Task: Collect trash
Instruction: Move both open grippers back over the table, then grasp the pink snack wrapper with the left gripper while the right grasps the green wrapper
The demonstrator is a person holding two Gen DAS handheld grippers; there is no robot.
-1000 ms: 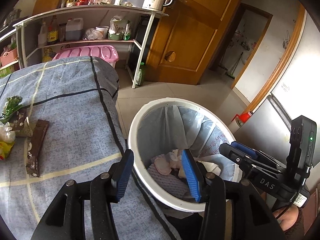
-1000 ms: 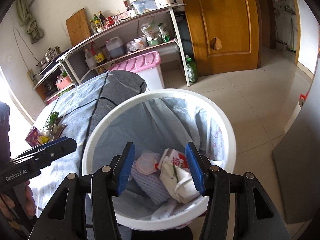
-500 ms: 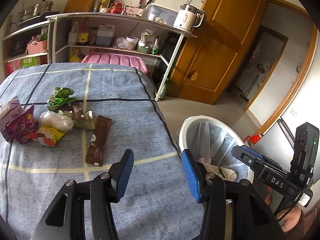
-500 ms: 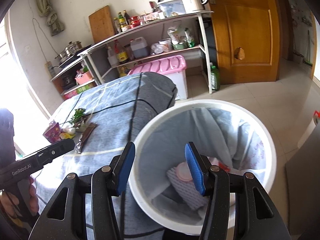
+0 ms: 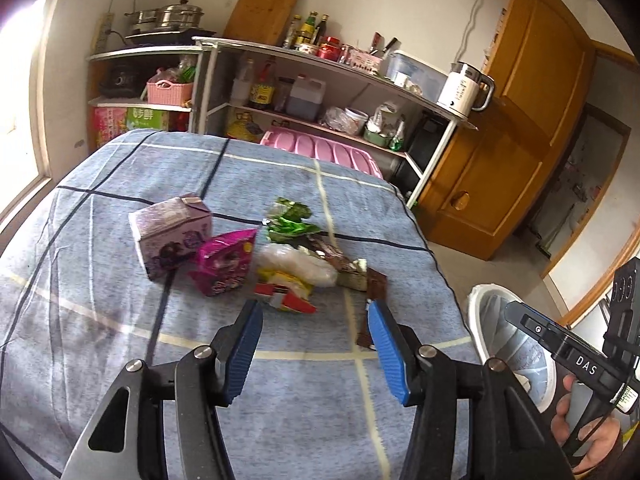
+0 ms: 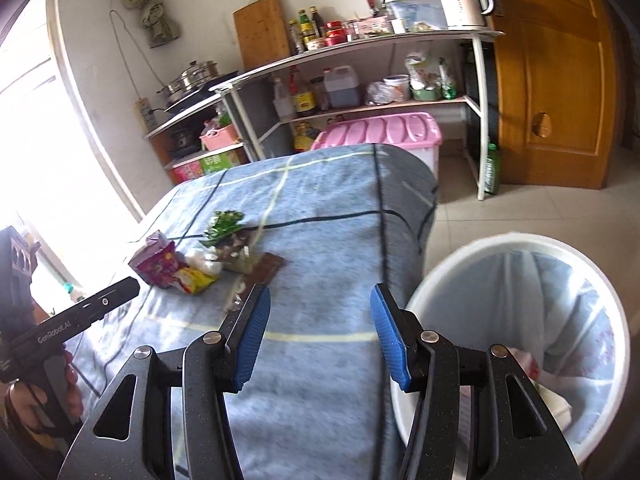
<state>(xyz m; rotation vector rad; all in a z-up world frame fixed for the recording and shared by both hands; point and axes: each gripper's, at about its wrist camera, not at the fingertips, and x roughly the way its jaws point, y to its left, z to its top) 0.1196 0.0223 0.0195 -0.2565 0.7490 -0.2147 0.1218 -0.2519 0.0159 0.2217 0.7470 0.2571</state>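
Note:
A pile of trash lies on the blue checked tablecloth [image 5: 100,320]: a purple carton [image 5: 170,236], a magenta packet [image 5: 226,264], a yellow-red wrapper [image 5: 286,292], a clear plastic bag [image 5: 296,262], green wrappers [image 5: 290,220] and a brown wrapper [image 5: 374,292]. My left gripper [image 5: 316,344] is open and empty, just short of the pile. My right gripper [image 6: 318,332] is open and empty above the table's right side, next to the white bin [image 6: 516,248] with a blue liner. The bin also shows in the left wrist view [image 5: 480,300]. The pile also shows in the right wrist view [image 6: 192,268].
Metal shelves [image 5: 320,64] with bottles, pots and a white kettle [image 5: 464,88] stand behind the table. A pink storage box [image 6: 384,132] sits under them. A wooden door [image 6: 560,80] is at the right. The bin stands on the tiled floor [image 6: 480,216].
Both grippers have swung left, away from over the bin and toward the table. The trash pile has come into the middle of the left wrist view. Both stay open.

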